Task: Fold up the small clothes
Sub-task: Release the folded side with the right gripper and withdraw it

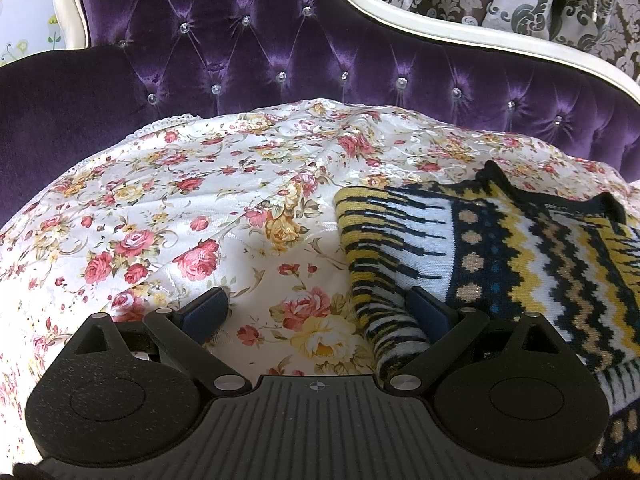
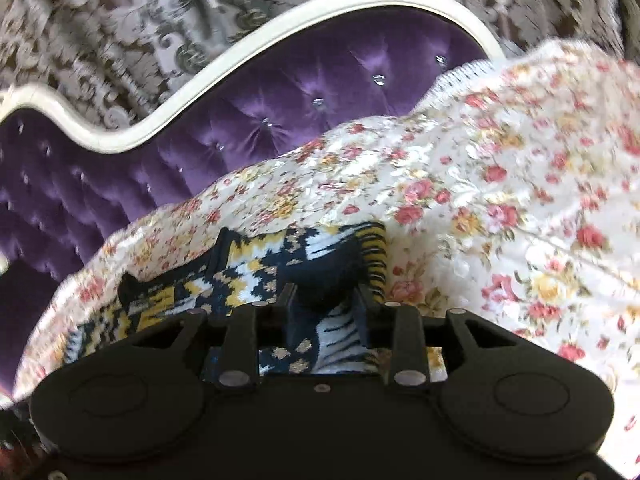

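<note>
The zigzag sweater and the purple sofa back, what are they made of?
The zigzag sweater looks like knitted wool or acrylic yarn: fuzzy, matte, with stepped stitch edges and some glittery tan thread. The purple sofa back looks like velvet or satin-like plush: shiny highlights along the tufted folds, pinned by crystal-like buttons. Its frame looks like cream-painted wood, though I can't be sure.

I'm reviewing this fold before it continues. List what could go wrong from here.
1. The left gripper is open, its right finger just on the knit sweater's sleeve; closing may pinch the floral bedspread too.
2. The right gripper seems to grip bunched knit; pulling may drag the garment crooked.
</note>
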A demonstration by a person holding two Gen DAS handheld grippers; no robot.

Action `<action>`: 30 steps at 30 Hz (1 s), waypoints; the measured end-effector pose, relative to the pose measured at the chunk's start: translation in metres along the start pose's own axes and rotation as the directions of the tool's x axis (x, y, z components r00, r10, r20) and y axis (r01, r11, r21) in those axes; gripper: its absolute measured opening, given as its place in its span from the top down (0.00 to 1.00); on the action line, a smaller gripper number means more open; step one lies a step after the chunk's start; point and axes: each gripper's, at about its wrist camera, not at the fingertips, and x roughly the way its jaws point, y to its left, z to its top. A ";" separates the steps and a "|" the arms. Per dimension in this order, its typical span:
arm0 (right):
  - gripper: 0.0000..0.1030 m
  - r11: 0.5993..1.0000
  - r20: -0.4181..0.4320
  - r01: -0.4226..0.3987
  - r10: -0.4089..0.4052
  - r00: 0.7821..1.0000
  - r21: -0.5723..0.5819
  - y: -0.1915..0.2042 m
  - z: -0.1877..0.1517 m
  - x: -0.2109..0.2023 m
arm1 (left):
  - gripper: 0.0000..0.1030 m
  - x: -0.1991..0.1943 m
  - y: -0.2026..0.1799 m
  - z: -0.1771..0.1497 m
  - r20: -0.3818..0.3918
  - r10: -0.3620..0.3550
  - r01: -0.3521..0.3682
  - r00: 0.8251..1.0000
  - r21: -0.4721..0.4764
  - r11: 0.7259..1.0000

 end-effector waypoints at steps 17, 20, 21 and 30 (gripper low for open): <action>0.00 0.984 -0.161 0.039 -0.067 0.985 -0.172 0.019 -0.018 0.028 | 0.04 -0.001 0.000 0.000 0.009 0.003 -0.003 1.000 0.008 1.000; 0.00 0.982 -0.156 0.040 -0.069 0.985 -0.182 0.020 -0.020 0.027 | 0.05 -0.002 0.000 -0.001 0.016 0.007 -0.007 1.000 0.011 1.000; 0.00 0.983 -0.157 0.039 -0.068 0.985 -0.178 0.019 -0.019 0.026 | 0.05 -0.002 0.000 -0.001 0.016 0.007 -0.007 1.000 0.010 1.000; 0.00 0.987 -0.148 -0.053 0.076 0.986 0.153 -0.029 0.003 0.010 | 0.05 -0.003 0.000 -0.001 0.011 0.004 -0.004 1.000 0.008 1.000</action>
